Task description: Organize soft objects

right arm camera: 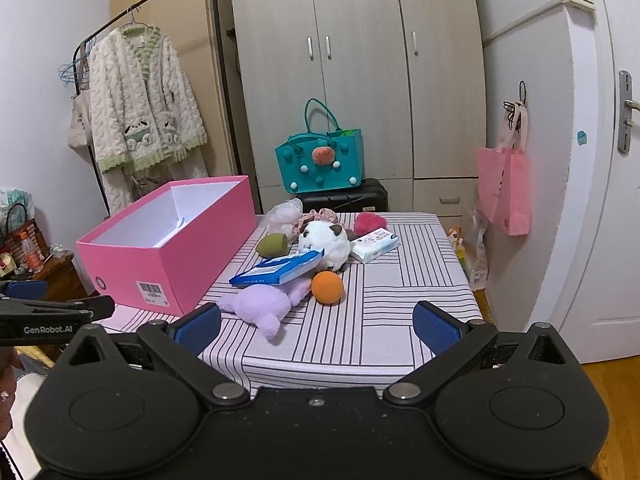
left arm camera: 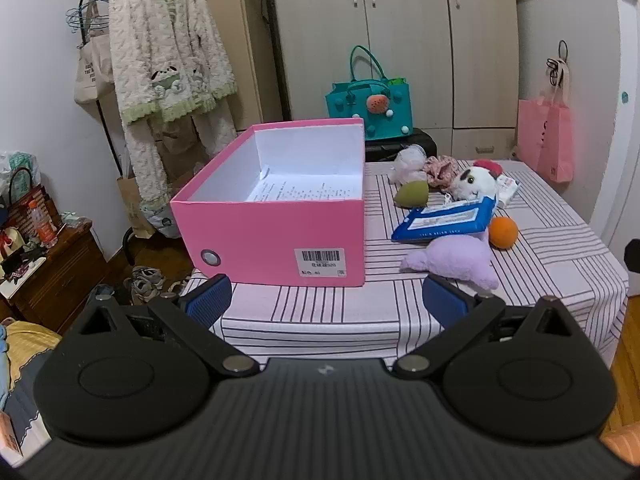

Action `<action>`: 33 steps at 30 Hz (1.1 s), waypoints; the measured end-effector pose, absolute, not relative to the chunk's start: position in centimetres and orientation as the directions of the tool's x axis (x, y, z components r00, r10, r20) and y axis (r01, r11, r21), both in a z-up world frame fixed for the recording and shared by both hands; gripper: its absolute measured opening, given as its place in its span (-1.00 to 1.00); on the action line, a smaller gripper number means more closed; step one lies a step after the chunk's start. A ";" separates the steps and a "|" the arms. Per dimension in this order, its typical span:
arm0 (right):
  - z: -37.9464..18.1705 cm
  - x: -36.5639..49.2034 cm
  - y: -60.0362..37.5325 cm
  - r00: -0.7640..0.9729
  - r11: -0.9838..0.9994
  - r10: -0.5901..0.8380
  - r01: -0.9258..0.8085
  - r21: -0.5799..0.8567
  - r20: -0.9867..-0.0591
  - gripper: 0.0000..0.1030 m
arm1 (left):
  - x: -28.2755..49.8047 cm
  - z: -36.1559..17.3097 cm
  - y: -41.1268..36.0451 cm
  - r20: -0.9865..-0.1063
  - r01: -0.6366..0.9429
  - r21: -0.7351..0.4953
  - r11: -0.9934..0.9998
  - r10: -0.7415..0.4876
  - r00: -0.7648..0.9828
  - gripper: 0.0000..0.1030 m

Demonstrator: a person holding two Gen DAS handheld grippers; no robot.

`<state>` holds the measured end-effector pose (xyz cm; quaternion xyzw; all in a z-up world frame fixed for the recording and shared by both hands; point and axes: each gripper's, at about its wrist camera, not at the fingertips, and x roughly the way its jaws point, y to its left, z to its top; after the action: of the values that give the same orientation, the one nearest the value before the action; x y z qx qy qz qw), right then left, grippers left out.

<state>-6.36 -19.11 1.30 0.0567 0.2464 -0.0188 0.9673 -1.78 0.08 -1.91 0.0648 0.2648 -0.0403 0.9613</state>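
Note:
An open pink box (left arm camera: 276,232) (right arm camera: 168,256) stands on the left of the striped table, with a printed sheet inside. Right of it lie a purple plush (left arm camera: 456,258) (right arm camera: 264,304), an orange ball (left arm camera: 503,232) (right arm camera: 327,287), a blue wipes pack (left arm camera: 444,220) (right arm camera: 280,270), a white plush animal (left arm camera: 474,182) (right arm camera: 326,242), a green egg-shaped sponge (left arm camera: 411,193) (right arm camera: 272,245), a pink scrunchie (left arm camera: 440,168) and a pink puff (right arm camera: 370,223). My left gripper (left arm camera: 326,304) is open and empty at the table's near edge before the box. My right gripper (right arm camera: 316,326) is open and empty, near the purple plush.
A white tissue pack (right arm camera: 374,245) lies at the back right. The striped table (right arm camera: 400,312) has bare cloth at its front right. Behind stand a teal bag (right arm camera: 320,164) on a black case, a wardrobe, a clothes rack at left and a pink bag (right arm camera: 506,188) on the door.

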 end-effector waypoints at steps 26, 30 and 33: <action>0.8 -6.6 -18.2 0.879 0.995 -0.043 0.081 0.060 -0.476 1.00 | -2.6 -2.1 -0.3 -0.454 0.127 0.114 0.985 -0.062 0.889 1.00; 0.7 -6.7 -18.1 0.884 0.995 -0.053 0.089 0.055 -0.464 1.00 | -2.7 -2.0 0.2 -0.417 0.075 0.096 0.993 -0.028 0.908 1.00; 0.7 -6.8 -18.0 0.889 0.994 -0.067 0.099 0.047 -0.452 1.00 | -2.7 -2.0 0.3 -0.414 0.064 0.098 0.993 -0.018 0.910 1.00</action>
<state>-6.83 -17.98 0.69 0.0345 0.2313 -0.0429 0.9713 -2.67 0.30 -1.96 0.0547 0.2108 -0.0210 0.9758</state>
